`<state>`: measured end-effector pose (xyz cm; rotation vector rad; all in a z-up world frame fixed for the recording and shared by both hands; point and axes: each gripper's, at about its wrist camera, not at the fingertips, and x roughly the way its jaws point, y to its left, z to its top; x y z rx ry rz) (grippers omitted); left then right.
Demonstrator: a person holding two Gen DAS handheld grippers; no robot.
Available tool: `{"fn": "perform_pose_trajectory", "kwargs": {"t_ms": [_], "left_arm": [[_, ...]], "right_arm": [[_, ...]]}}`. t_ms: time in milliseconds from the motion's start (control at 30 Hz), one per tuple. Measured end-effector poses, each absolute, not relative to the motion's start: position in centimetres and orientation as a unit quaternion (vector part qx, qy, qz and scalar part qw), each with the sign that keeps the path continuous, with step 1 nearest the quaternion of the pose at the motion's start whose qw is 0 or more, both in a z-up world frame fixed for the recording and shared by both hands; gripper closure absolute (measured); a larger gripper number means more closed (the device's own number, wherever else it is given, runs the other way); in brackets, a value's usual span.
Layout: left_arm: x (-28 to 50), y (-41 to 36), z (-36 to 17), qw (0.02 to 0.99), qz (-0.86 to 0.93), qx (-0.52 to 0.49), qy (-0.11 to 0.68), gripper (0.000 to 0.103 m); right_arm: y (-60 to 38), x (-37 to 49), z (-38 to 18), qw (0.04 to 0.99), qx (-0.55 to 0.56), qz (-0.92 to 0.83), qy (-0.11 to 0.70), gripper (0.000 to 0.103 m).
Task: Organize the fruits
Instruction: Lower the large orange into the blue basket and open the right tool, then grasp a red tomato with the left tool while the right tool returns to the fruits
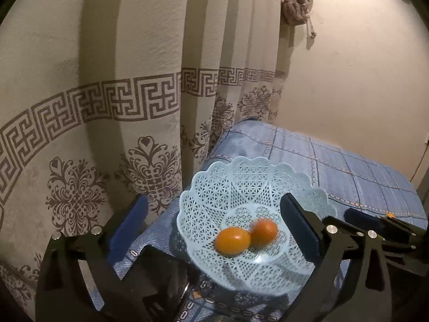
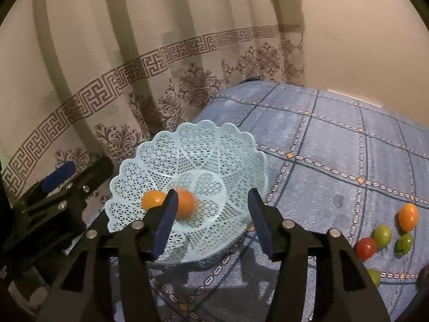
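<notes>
1. The right gripper (image 2: 211,222) hangs with its jaws spread and nothing between them, just over the near wall of the pale blue lattice basket (image 2: 150,158).
2. The left gripper (image 1: 214,228) is also spread wide and empty, straddling the basket's near-left rim at about 7 o'clock.
3. Two orange fruits (image 1: 232,240) lie touching on the basket floor; the basket looks light and thin, likely to slide if nudged.
4. At 4 o'clock from the basket, on the blue checked cloth (image 2: 335,155), wait a red fruit (image 2: 365,247), two green fruits (image 2: 382,236) and another orange fruit (image 2: 408,216).
5. These look smooth, round and soft-skinned: best pinched gently across the widest middle, or they may roll or bruise.
</notes>
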<state>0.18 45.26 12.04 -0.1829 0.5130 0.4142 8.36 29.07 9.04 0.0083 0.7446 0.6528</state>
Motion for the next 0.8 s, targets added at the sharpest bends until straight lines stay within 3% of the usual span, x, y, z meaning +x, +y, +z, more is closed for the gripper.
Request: {"fn": "perform_pose_trajectory", "kwargs": {"t_ms": [400, 800], "left_arm": [[-0.1, 46.5, 11.9, 0.936, 0.187, -0.139, 0.263, 0.003], [0.6, 41.0, 11.7, 0.949, 0.141, -0.083, 0.269, 0.003]], "right_arm": [[24.0, 8.1, 6.8, 0.889, 0.058, 0.259, 0.374, 0.048], [17.2, 7.2, 6.0, 0.904, 0.105, 0.197, 0.365, 0.047]]}}
